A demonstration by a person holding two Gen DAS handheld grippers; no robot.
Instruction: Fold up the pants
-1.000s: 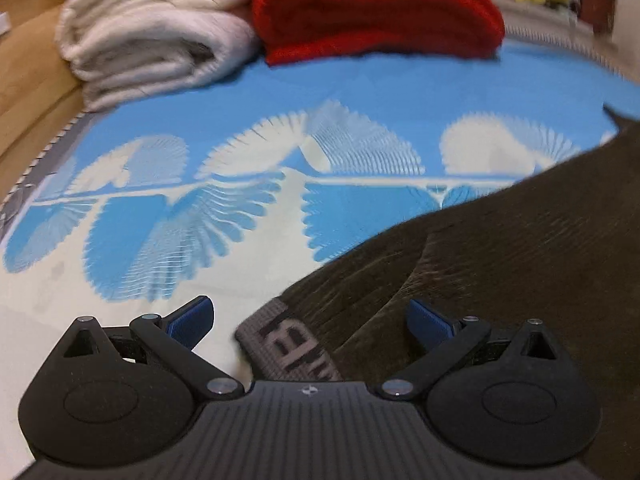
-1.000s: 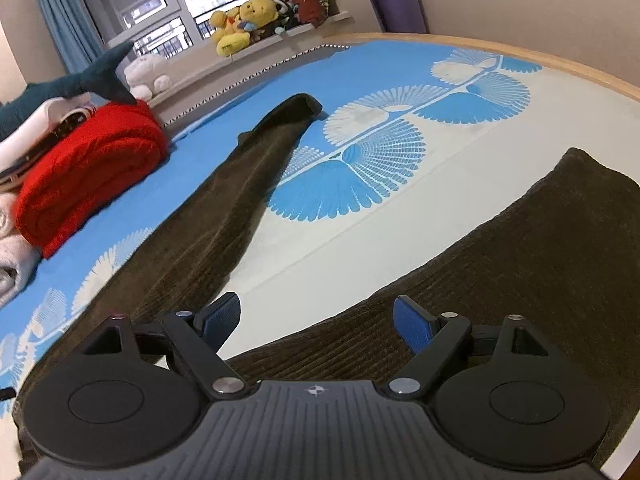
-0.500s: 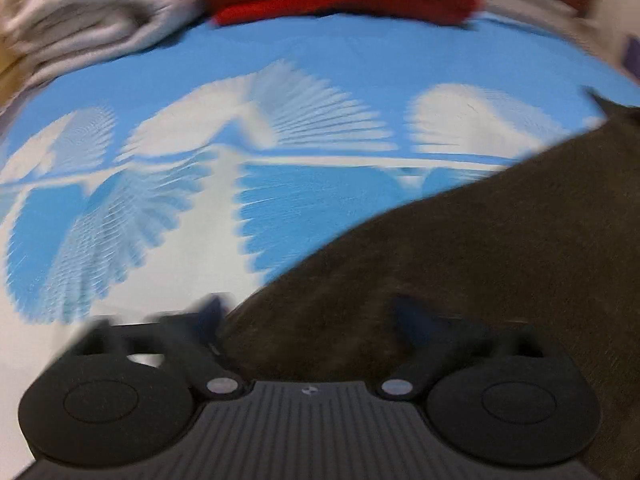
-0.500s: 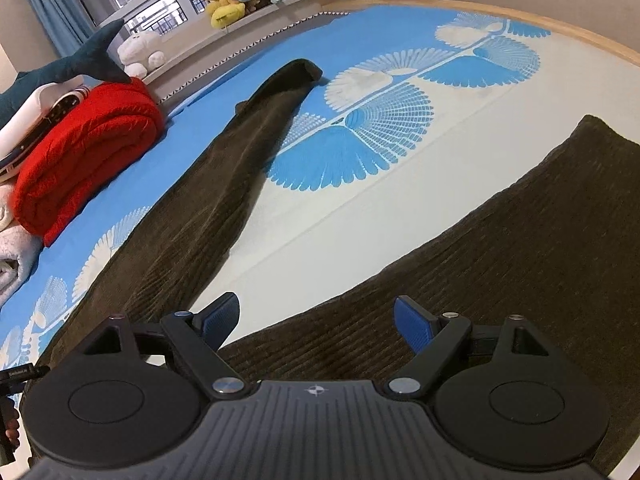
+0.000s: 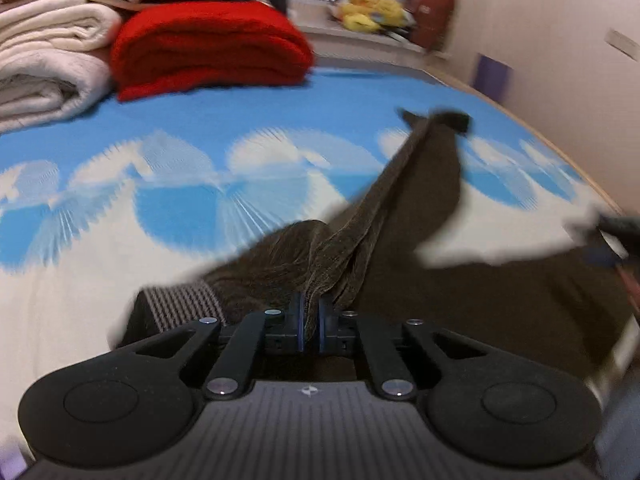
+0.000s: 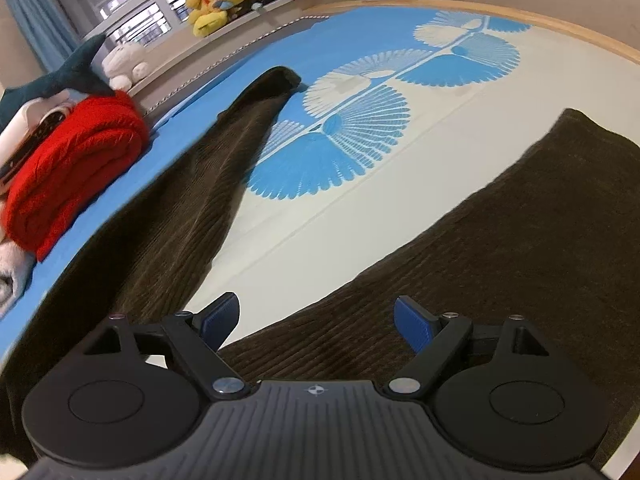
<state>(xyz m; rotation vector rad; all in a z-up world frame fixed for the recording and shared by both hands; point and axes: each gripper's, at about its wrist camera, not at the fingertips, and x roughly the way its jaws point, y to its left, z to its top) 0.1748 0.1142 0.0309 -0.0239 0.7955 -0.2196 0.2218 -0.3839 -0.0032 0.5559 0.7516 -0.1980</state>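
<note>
Dark brown corduroy pants point(image 6: 520, 232) lie spread on the bed point(image 6: 344, 216), legs splayed apart in a V w/ pale sheet showing between them; far leg runs up toward the red blanket point(image 6: 76, 168) and plush toys point(image 6: 216, 8) on the sill.

Left tongs point(image 5: 311, 322): together, clamped on a bunch of pants fabric near the waistband point(image 5: 180, 304); cloth is gathered into ridges running from the pads toward the far cuff. View is blurred.

Right tongs point(image 6: 316, 320): apart, nothing between them, poised just above the near leg's inner edge, not gripping.

Handling, as I judge it: soft, limp, medium-weight cloth w/ ribbed surface, so not slippery, grips easily, nothing fragile. It'll sag and drag on the sheet, and a one-point pinch bunches it rather than lifting flat. Best hold: two points along the waistband or a hem/seam edge where fabric is doubled & firmer, so a leg can swing over the other w/o wrinkling.
</note>
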